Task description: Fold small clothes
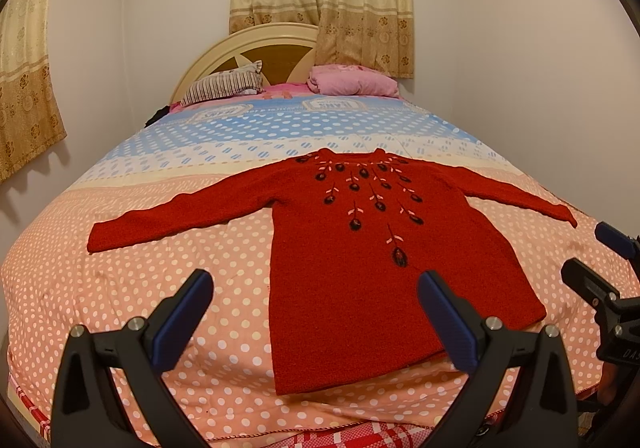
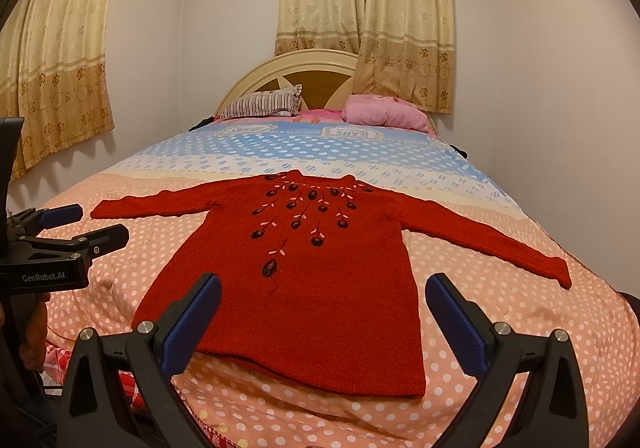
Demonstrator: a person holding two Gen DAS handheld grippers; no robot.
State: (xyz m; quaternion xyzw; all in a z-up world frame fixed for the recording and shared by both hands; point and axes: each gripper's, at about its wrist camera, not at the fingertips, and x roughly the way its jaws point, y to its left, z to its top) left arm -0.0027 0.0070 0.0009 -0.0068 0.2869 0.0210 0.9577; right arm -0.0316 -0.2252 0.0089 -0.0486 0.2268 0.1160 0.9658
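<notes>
A small red knitted sweater (image 1: 360, 268) with dark embroidered flowers lies flat, front up, on the polka-dot bedspread (image 1: 160, 280), both sleeves spread out sideways and its hem towards me. It also shows in the right wrist view (image 2: 312, 288). My left gripper (image 1: 316, 312) is open and empty, hovering above the hem's left part. My right gripper (image 2: 322, 316) is open and empty, hovering above the hem. In the left wrist view the right gripper (image 1: 600, 260) shows at the right edge; in the right wrist view the left gripper (image 2: 88, 228) shows at the left.
A striped pillow (image 1: 224, 86) and a pink folded blanket (image 1: 352, 82) lie at the headboard (image 1: 248, 44). Walls flank the bed and curtains (image 1: 320, 0) hang behind it. The bed's near edge (image 1: 320, 432) is just below my grippers.
</notes>
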